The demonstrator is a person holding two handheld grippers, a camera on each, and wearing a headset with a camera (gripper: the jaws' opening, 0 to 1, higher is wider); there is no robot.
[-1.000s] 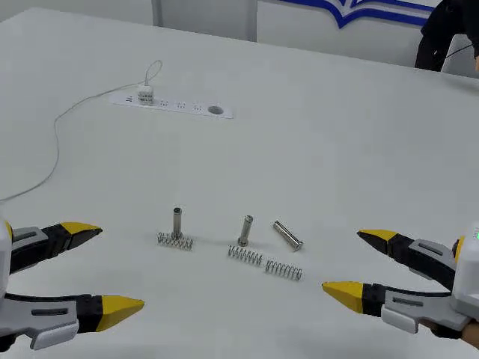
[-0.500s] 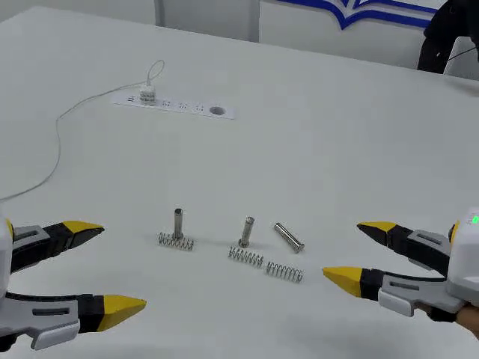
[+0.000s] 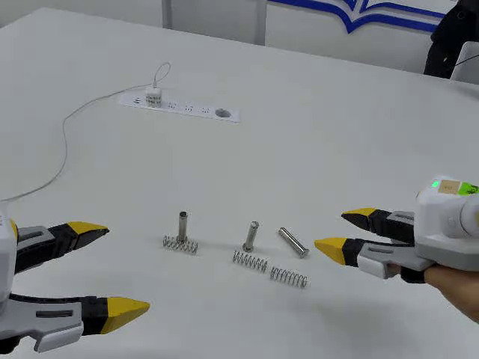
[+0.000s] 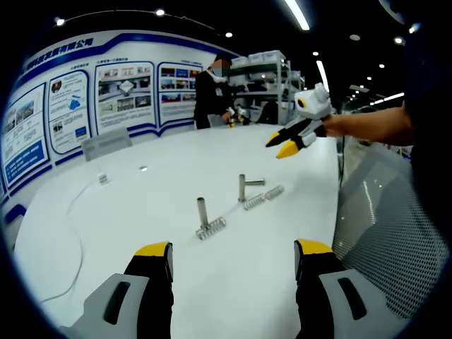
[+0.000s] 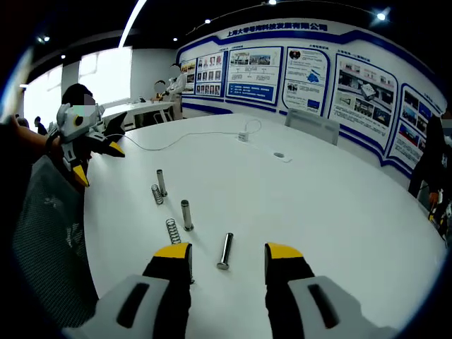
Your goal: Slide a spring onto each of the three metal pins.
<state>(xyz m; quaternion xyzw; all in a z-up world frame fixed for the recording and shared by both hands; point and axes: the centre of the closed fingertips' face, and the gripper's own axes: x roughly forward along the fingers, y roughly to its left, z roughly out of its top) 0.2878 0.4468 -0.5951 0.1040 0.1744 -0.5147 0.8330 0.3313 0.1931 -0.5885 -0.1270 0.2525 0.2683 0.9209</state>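
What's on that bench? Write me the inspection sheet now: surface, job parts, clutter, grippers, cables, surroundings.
Surface: white table, nothing spilled seen.
Job's things: left pin and middle pin upright, right pin lying flat; left spring, middle spring and right spring lie loose beside them, none on a pin.
Clutter: power strip with white plug.
Grippers: left gripper and right gripper open, fingers empty.
Cables: white cable runs from the plug toward the table's left edge.
Surroundings: display boards on the wall; a person beyond the table.
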